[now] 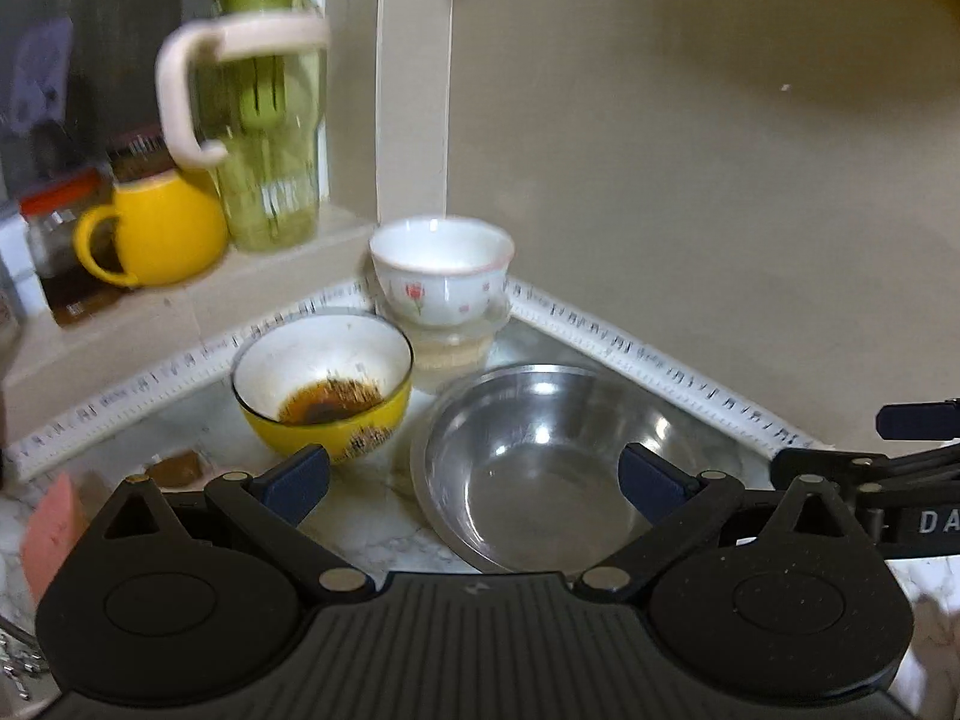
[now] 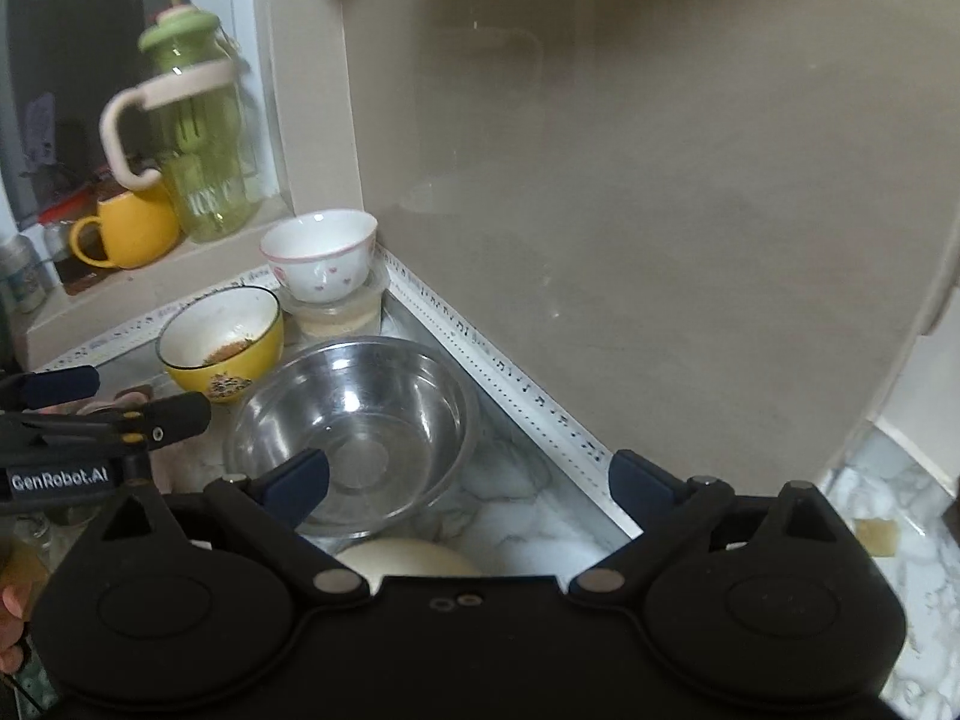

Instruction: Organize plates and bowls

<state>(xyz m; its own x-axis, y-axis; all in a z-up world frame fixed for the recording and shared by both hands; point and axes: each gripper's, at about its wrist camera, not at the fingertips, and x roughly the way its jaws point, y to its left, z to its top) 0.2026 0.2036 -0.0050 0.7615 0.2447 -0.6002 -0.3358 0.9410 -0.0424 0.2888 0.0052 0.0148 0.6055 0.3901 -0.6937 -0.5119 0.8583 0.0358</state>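
Both pairs of fingers spread wide, holding nothing: left gripper (image 1: pixel 474 477), right gripper (image 2: pixel 469 477). Between and just ahead: steel bowl (image 1: pixel 528 468) on marble bench (image 2: pixel 528 510). Beyond it: yellow bowl (image 1: pixel 324 384), floral bowl (image 1: pixel 441 273).

1. Steel bowl (image 1: pixel 528 462) (image 2: pixel 351 426): shiny, empty, upright on the marble bench, nearest the cameras.
2. Yellow bowl (image 1: pixel 324 378) (image 2: pixel 222 342): white inside with brown residue at the bottom, upright, just left of the steel bowl.
3. White floral bowl (image 1: pixel 441 270) (image 2: pixel 318 255): upright, stacked on a clear plastic container (image 1: pixel 453 351) (image 2: pixel 342 315) in the corner behind both.
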